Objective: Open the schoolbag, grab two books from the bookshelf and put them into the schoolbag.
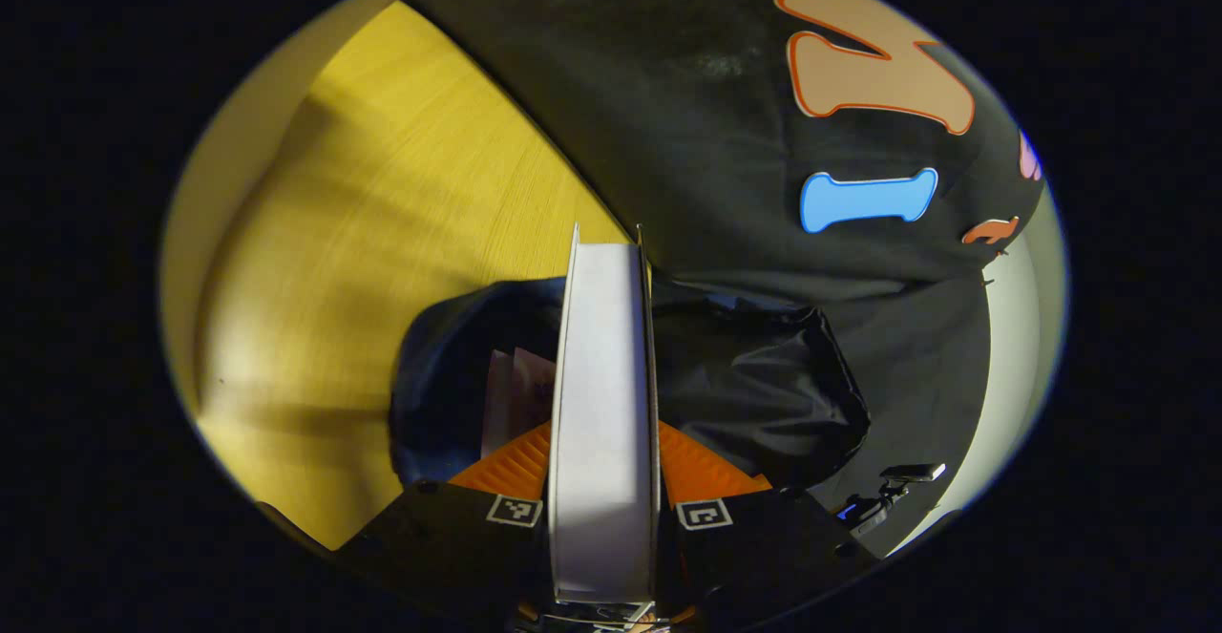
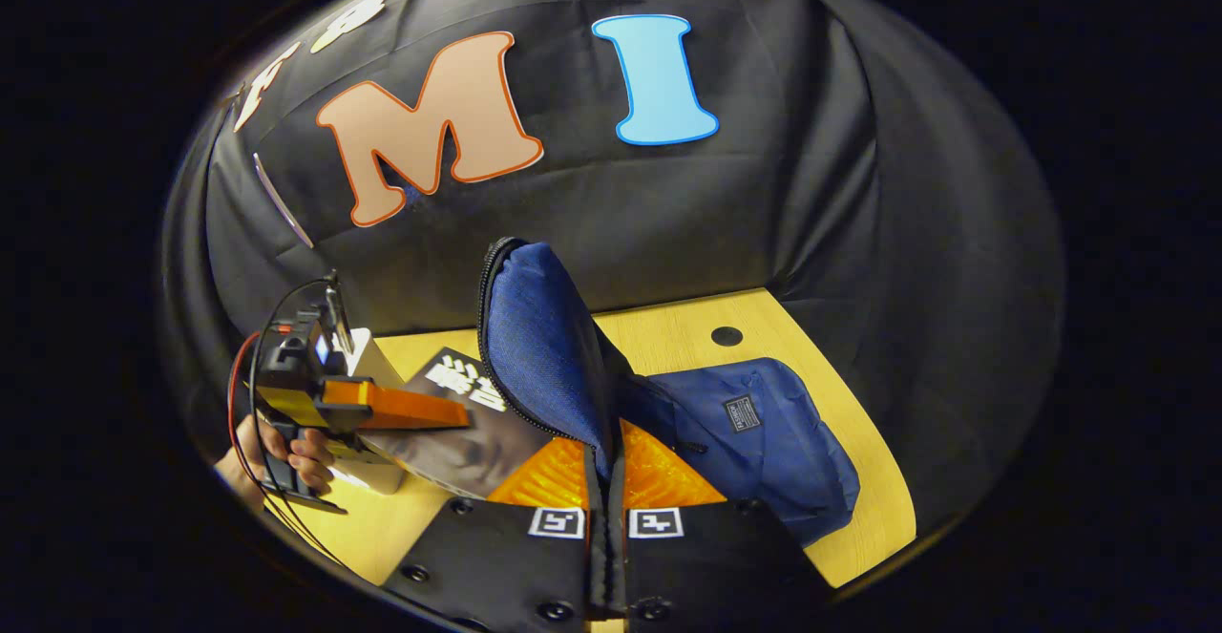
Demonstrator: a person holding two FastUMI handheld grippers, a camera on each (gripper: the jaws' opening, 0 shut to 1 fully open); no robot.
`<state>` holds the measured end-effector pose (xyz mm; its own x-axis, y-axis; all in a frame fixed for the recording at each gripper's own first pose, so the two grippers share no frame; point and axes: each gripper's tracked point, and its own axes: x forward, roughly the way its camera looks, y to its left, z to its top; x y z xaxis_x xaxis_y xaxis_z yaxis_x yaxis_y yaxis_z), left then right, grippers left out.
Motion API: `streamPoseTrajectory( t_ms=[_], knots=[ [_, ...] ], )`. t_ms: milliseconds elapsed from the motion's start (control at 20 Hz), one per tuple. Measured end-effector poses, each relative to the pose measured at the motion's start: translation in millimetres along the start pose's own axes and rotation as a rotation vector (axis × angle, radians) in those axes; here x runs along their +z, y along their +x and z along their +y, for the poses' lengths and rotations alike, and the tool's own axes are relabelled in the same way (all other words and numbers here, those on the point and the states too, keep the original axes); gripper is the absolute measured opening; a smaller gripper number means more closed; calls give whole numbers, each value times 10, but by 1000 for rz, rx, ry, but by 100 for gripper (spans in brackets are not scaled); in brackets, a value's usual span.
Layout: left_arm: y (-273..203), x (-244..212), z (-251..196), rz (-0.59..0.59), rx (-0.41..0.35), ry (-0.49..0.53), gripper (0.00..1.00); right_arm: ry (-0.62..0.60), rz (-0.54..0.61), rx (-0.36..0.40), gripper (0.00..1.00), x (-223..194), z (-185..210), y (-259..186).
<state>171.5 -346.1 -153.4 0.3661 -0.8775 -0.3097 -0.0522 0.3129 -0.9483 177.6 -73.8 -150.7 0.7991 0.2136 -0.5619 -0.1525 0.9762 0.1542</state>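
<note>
The blue schoolbag [image 2: 754, 432] lies on the wooden surface [image 2: 697, 332], its zipped flap [image 2: 539, 347] clenched and lifted by the right tool [image 2: 606, 490]. Left of the schoolbag, the left tool [image 1: 603, 509] grips a book [image 1: 603, 394] edge-on above the opening, where another book [image 1: 511, 394] shows inside. If the flap sags, the book could snag on the zipper.

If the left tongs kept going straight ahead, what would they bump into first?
Probably the open schoolbag. The left tongs hold a book edge-on, pointing into its dark mouth; depth is hard to judge.
</note>
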Motion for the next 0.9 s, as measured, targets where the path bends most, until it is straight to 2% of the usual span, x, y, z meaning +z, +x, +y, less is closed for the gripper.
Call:
streamPoseTrajectory(
  t_ms=[150, 300, 350, 450, 600, 650, 700, 900],
  knots=[
    [246, -200, -44, 15, -30, -19, 37, -7, -1, 6, 7, 27, 12, -6],
    [454, -299, -86, 6, -73, -60, 39, -11, -13, 15, 0, 70, 39, -29],
    [488, -321, -77, 1, -86, -77, 36, -14, -17, 18, 0, 87, 47, -35],
    [556, -347, -58, -22, -111, -138, 37, -19, -15, 25, 7, 100, 86, -26],
    [661, -422, -4, -48, -142, -203, 38, -43, -13, 37, 0, 71, 159, -19],
    [701, -450, 13, -50, -150, -220, 36, -55, -11, 39, 6, 68, 179, -9],
    [757, -492, 32, -48, -155, -233, 36, -65, -11, 43, 0, 61, 197, -17],
    [853, -685, 45, -15, -156, -251, 36, -89, -1, 47, 0, 37, 247, 20]
  ],
)
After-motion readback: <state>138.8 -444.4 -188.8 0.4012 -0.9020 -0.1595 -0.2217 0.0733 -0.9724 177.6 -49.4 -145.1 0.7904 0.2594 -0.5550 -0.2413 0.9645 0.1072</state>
